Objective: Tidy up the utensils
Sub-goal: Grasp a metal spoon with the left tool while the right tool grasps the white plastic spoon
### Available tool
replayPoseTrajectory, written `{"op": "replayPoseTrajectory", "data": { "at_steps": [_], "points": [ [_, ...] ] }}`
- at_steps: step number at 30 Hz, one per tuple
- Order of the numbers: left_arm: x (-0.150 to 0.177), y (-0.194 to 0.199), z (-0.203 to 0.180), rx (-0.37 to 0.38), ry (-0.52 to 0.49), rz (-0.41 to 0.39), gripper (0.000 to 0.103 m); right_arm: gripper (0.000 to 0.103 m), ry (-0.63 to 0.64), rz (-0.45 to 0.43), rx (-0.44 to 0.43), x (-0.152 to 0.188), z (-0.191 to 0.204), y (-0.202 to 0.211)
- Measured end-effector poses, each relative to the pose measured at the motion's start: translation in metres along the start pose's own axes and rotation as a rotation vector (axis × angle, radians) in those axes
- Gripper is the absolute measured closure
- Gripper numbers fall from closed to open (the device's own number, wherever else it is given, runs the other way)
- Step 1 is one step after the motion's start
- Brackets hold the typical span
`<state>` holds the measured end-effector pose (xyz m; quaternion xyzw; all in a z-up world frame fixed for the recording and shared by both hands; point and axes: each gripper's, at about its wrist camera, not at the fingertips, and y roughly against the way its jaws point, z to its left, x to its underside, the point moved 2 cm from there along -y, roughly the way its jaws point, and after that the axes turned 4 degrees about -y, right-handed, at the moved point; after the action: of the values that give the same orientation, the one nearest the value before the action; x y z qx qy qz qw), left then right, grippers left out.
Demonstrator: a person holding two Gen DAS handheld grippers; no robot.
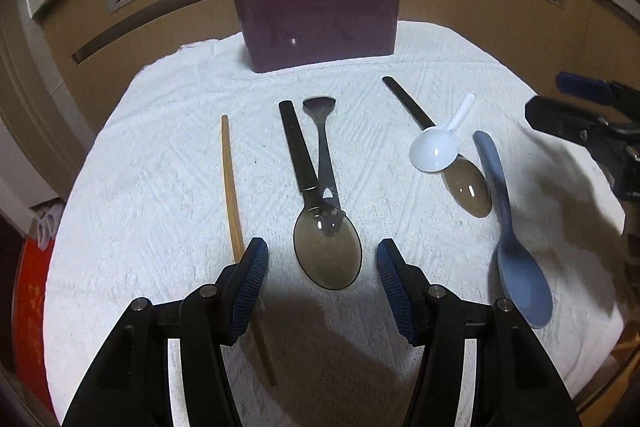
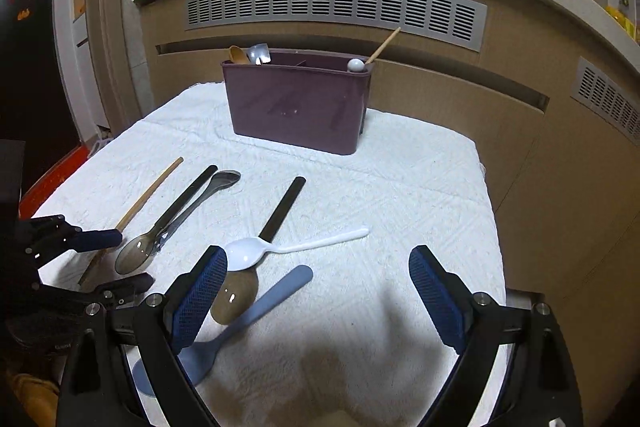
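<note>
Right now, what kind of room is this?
Probably a home kitchen or dining corner. Spoons lie on a white towel, a purple caddy holds more utensils, and behind it runs a cabinet with a vent grille under a countertop.

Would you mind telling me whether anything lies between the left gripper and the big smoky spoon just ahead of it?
Nothing visible does. The left gripper is open with the smoky spoon bowl right between its fingertips on the white towel. A metal utensil rests across the spoon's neck, and the wooden chopstick runs beside the left finger.
</note>
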<state>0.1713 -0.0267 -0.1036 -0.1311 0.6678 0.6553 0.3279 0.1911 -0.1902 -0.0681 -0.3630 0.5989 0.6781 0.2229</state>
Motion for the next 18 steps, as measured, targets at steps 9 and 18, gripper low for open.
{"op": "replayPoseTrajectory", "data": {
  "at_steps": [9, 18],
  "points": [
    [-0.003, 0.026, 0.012, 0.02, 0.07, -0.11, 0.069, 0.013, -0.025, -0.001, 0.013, 0.009, -0.005, 0.009],
    [-0.024, 0.092, 0.027, 0.019, 0.081, -0.348, 0.069, 0.013, 0.006, -0.022, 0.007, 0.007, 0.003, 0.019]
  ]
}}
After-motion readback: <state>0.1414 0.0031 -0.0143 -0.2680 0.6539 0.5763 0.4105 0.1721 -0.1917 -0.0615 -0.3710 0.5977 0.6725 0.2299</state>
